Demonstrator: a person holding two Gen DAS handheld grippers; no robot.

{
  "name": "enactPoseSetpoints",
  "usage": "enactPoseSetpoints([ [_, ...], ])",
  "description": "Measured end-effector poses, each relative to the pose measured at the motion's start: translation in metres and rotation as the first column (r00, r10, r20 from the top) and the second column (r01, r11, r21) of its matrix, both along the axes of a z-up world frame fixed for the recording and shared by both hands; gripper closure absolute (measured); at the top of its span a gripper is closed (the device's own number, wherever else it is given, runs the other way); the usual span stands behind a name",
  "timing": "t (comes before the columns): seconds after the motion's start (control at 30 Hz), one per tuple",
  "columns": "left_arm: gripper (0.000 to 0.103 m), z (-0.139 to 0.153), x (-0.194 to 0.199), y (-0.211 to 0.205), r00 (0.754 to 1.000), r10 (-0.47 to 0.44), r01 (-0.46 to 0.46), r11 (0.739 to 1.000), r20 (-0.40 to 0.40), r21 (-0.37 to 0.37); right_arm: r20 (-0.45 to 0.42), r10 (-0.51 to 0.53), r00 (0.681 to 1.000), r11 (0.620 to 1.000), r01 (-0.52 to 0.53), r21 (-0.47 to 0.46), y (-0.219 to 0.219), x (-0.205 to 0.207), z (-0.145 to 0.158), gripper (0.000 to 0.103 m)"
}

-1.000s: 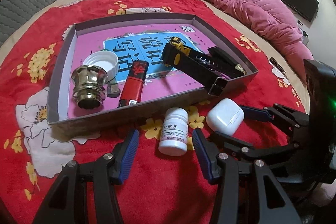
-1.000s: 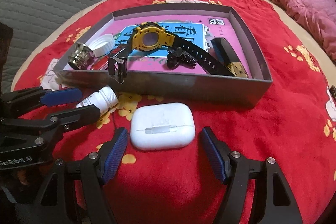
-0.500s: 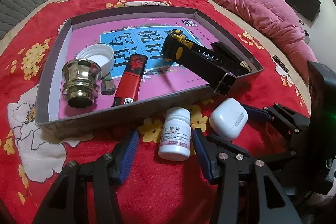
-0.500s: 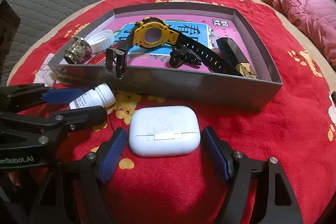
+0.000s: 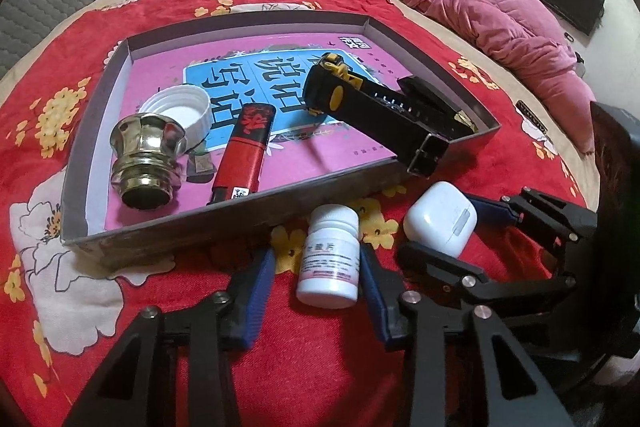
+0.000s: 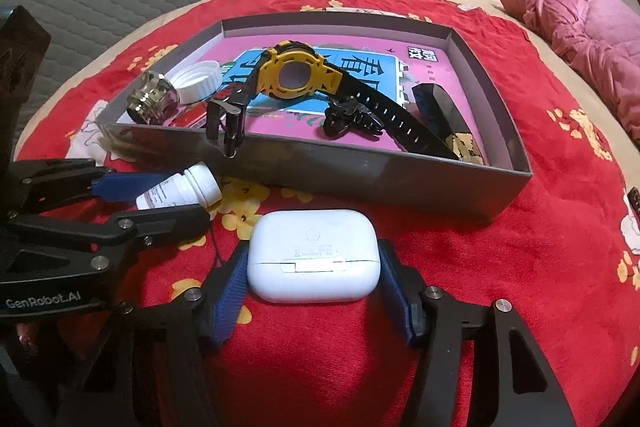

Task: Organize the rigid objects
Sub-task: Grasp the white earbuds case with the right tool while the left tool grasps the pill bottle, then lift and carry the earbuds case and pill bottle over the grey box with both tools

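Pill bottle (image 5: 329, 257) lies on its side on the red blanket (image 5: 312, 367), just outside the near wall of the grey tray (image 5: 224, 223); its long axis runs toward that wall, cap leading. My left gripper (image 5: 316, 291) is closing around it: the right pad touches, the left pad stands apart. Beside it the white earbud case (image 6: 314, 255) lies flat, long axis parallel to the tray wall, hinge seam facing me. My right gripper (image 6: 314, 289) is closing on it, pads at both ends.
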State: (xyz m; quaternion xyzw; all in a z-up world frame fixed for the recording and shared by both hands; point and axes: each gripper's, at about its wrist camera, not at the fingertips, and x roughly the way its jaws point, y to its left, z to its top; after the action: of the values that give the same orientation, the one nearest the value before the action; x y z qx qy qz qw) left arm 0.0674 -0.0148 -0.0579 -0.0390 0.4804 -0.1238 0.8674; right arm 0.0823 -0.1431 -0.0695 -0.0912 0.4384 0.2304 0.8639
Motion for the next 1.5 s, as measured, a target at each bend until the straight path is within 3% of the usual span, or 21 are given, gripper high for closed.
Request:
enactPoseSetpoints([
  [0.13, 0.076, 0.001, -0.002, -0.001, 1.000, -0.013, 0.013, 1.000, 0.008, 0.004, -0.021, -0.016, 1.000, 0.999, 0.017, 0.038, -0.007, 0.001, 0.002, 0.041],
  [0.37, 0.076, 0.012, -0.010, 0.000, 0.999, -0.031, 0.031, 0.999, 0.033, -0.021, -0.028, -0.031, 0.999, 0.997, 0.033, 0.068, -0.014, -0.003, 0.009, 0.041],
  [0.57, 0.076, 0.031, -0.016, 0.012, 0.996, 0.007, -0.002, 0.999, 0.090, -0.048, -0.015, -0.055, 0.998, 0.993, 0.056, 0.103, -0.022, -0.007, 0.019, 0.041],
  [0.97, 0.076, 0.053, -0.017, 0.023, 0.981, 0.048, -0.040, 0.998, 0.187, -0.045, 0.145, -0.071, 0.987, 0.989, 0.051, 0.136, -0.026, -0.025, 0.061, 0.041],
  [1.5, 0.076, 0.044, 0.018, 0.028, 0.978, 0.082, -0.058, 0.990, 0.191, -0.127, 0.195, -0.169, 0.966, 0.980, 0.144, 0.137, -0.030, 0.007, 0.082, 0.041],
])
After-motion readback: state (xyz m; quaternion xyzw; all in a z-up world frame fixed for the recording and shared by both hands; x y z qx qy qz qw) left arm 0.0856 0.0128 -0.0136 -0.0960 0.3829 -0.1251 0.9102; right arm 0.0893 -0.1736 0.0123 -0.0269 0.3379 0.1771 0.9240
